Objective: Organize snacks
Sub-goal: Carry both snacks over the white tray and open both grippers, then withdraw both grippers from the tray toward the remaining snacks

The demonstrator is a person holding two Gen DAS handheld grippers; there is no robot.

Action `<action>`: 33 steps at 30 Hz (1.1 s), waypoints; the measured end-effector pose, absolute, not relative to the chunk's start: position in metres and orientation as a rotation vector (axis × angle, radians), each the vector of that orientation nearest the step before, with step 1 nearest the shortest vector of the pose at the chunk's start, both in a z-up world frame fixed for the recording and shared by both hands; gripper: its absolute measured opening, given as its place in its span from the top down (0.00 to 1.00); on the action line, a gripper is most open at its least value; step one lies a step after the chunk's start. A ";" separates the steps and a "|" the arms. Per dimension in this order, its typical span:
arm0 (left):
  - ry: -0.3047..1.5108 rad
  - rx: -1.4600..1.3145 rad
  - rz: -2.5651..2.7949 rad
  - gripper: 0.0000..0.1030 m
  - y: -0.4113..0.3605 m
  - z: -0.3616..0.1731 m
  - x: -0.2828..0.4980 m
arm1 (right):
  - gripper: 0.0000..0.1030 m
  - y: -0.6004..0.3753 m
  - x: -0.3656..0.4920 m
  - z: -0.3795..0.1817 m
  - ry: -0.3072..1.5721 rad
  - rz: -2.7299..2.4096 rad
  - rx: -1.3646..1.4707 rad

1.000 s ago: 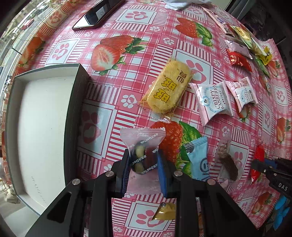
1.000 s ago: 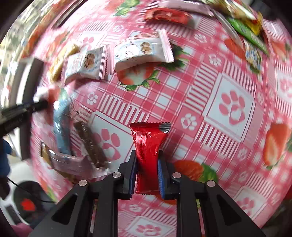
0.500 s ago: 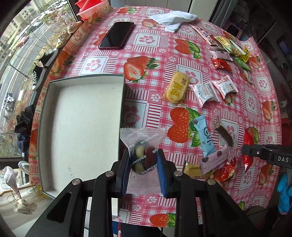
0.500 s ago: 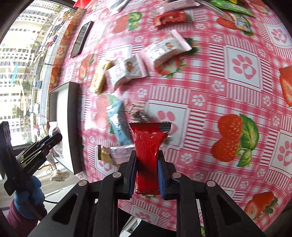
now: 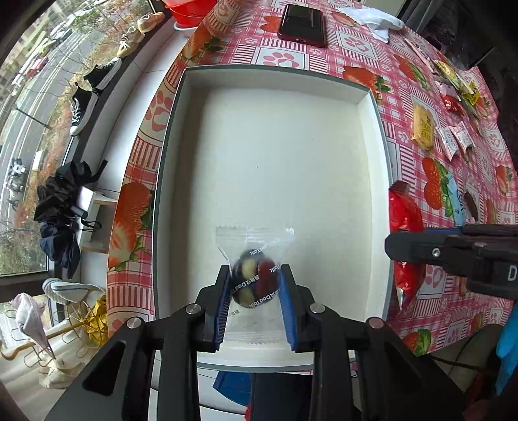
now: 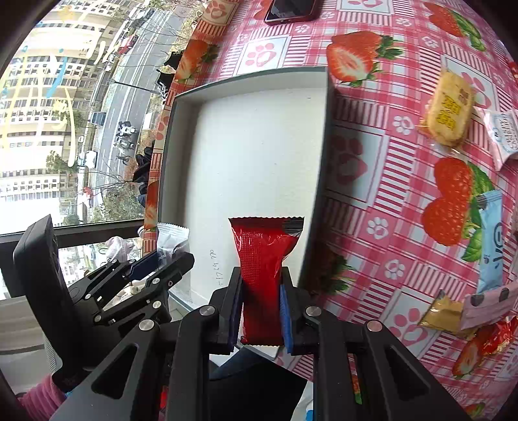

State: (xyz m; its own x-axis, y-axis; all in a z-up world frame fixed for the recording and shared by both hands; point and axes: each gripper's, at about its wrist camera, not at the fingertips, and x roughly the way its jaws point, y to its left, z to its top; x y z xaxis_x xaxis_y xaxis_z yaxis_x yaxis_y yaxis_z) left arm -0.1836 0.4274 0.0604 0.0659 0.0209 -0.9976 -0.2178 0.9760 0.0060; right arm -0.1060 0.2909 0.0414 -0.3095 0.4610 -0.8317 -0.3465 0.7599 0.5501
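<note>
Snacks lie scattered on the table [image 5: 362,48], whose cloth is pink check with strawberries and paw prints, to the right of a white tray [image 5: 372,97] with dark outer walls. The left tool [image 5: 255,285] hangs over the tray's near end, pointing straight down; its blue pads are easing apart, with a clear packet [image 5: 254,259] of dark, pale and red pieces still between them and blurred. The right tool [image 6: 260,291] is pressed together on a red packet [image 6: 264,252], pinched at its lower half, upright, over the tray's near right corner. From the left view that tool comes in from the right, across the tray's right wall, with the red packet crossing the rim. The tray floor is bare white apart from some small handwriting near the front.

Beyond the tray's far wall lies a phone [image 5: 302,21], with a white cloth [image 5: 375,19] further right. A yellow cake [image 6: 450,110], a blue sachet [image 6: 490,239] and white packets [image 5: 455,141] lie well clear on the right side. Shoes [image 5: 94,87] sit on the window ledge at left.
</note>
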 end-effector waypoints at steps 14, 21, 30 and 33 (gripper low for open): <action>1.419 0.010 0.022 0.24 0.383 0.087 -0.156 | 0.01 0.178 -0.107 0.062 1.641 0.348 0.048; 1.359 0.068 0.010 0.24 0.308 0.110 -0.152 | 0.01 0.040 -0.143 0.072 1.620 0.131 0.204; 1.294 0.142 -0.089 0.23 0.263 0.132 -0.153 | 0.01 -0.007 -0.153 0.076 1.551 -0.029 0.328; 1.278 0.159 -0.110 0.23 0.266 0.139 -0.151 | 0.01 -0.006 -0.154 0.079 1.552 -0.054 0.332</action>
